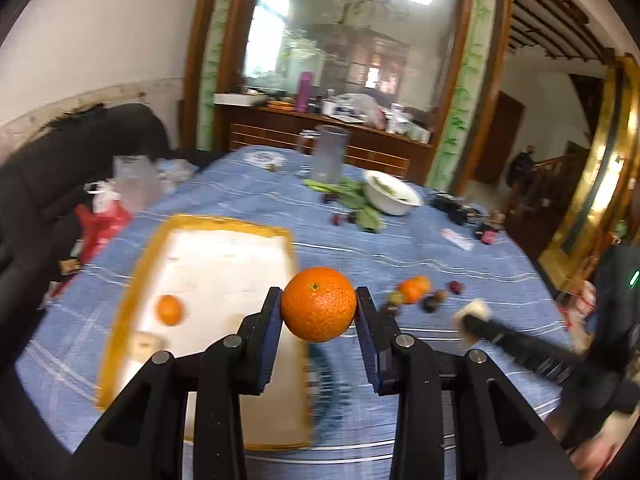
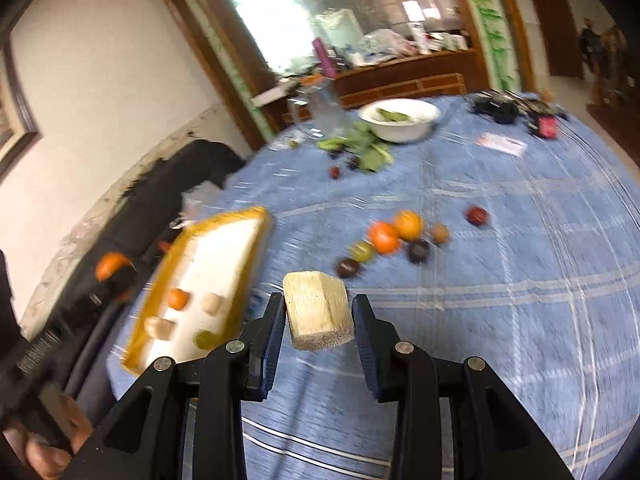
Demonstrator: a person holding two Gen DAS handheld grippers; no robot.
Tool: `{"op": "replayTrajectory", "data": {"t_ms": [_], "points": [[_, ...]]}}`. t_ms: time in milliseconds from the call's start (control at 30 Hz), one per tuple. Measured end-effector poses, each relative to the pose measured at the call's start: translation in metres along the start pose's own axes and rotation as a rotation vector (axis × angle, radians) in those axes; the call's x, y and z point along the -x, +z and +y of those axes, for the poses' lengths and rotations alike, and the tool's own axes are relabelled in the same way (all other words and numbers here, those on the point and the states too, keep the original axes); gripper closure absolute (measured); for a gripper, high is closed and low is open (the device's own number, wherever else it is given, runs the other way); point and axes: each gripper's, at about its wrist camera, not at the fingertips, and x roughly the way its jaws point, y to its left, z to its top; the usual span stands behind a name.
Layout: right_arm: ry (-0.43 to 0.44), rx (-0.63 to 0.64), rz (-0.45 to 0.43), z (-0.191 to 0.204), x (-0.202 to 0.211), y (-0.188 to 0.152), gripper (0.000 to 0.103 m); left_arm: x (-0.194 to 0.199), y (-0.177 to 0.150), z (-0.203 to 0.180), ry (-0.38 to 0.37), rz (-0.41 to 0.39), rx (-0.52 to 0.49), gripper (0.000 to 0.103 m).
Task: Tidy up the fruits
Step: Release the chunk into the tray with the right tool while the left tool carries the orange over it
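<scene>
My left gripper [image 1: 318, 306] is shut on an orange [image 1: 319, 303] and holds it above the right edge of a white tray with a yellow rim [image 1: 224, 256]. One small orange [image 1: 170, 310] lies in that tray. My right gripper [image 2: 318, 312] is shut on a pale wooden block [image 2: 318, 312] above the blue tablecloth, right of the tray [image 2: 224, 256]. In the right wrist view the tray holds an orange [image 2: 177, 299], two pale pieces and a green fruit [image 2: 205, 339]. A loose cluster of oranges and dark fruits [image 2: 394, 236] lies on the cloth; it also shows in the left wrist view [image 1: 416, 292].
A white bowl with greens [image 2: 400, 118] and leaves [image 2: 362, 148] sit at the far side, with a clear jug [image 1: 330, 154]. Small boxes and dark items [image 2: 520, 116] lie far right. A black sofa [image 1: 80, 160] with bags borders the table on the left.
</scene>
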Motion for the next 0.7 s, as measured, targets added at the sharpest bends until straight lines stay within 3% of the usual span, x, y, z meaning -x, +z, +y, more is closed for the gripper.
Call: {"op": "replayTrajectory", "data": {"t_ms": [100,300,500,700], "points": [[0.096,0.019,0.026,0.017,-0.013,0.015,0.065,-0.006,-0.003,0.029,0.059,0.032,0.037,0.068],[0.185,0.031,0.138,0.050,-0.059,0.019,0.065,-0.024,-0.014,0.076,0.089,0.093,0.120,0.068],[0.149,0.137,0.234,0.096,-0.121,0.014,0.065,-0.039,-0.024,0.096,0.064,0.127,0.153,0.068],[0.041,0.267,0.300,0.131,-0.185,0.007,0.065,-0.058,-0.039,0.101,0.013,0.195,0.188,0.068]]}}
